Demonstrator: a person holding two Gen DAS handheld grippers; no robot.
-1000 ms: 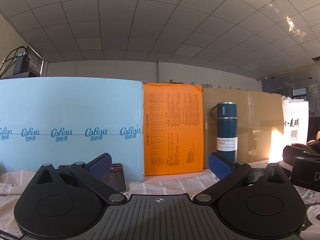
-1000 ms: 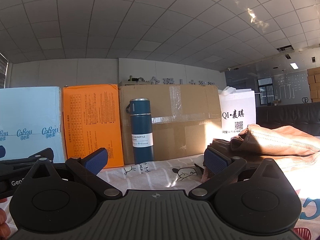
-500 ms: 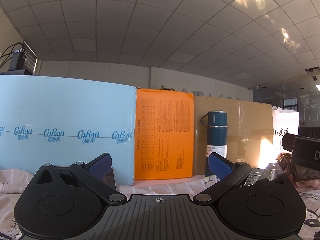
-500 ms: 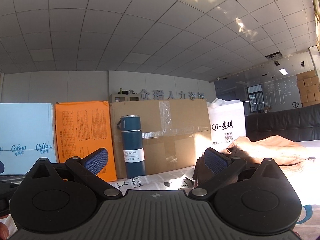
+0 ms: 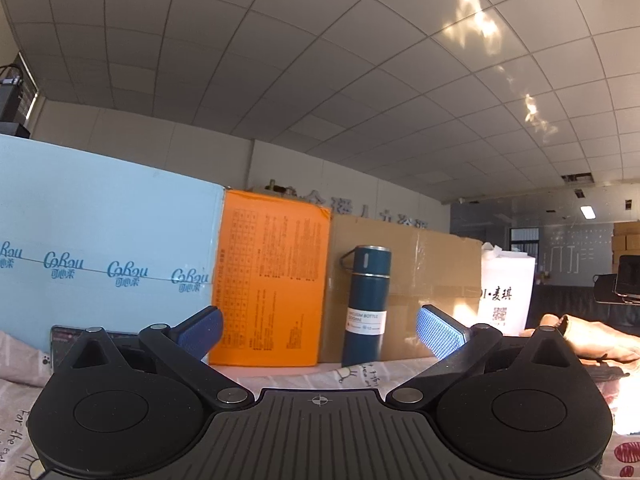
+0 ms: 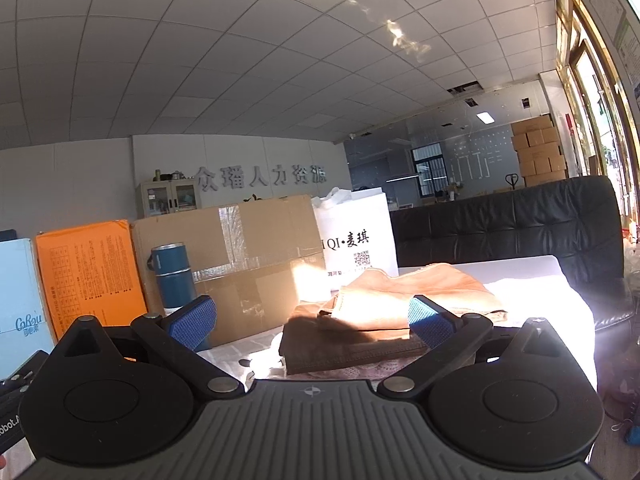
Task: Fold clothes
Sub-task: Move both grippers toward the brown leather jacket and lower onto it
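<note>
A stack of folded clothes lies on the table: a tan garment (image 6: 412,296) on top of a dark brown one (image 6: 344,350). In the right wrist view it sits just beyond my right gripper (image 6: 312,326), which is open and empty, facing the stack. In the left wrist view the tan garment (image 5: 588,336) shows at the far right edge. My left gripper (image 5: 320,330) is open and empty, pointing at the boxes at the back.
Along the back stand a light blue box (image 5: 108,264), an orange box (image 5: 272,284), a cardboard box (image 5: 404,280), a blue vacuum bottle (image 5: 366,304) and a white paper bag (image 6: 356,240). A phone (image 5: 60,344) leans by the blue box. A black sofa (image 6: 520,224) is behind.
Both grippers have swung to the right and tilted up. The clothes stack has come to the middle of the right wrist view. Both stay open.
</note>
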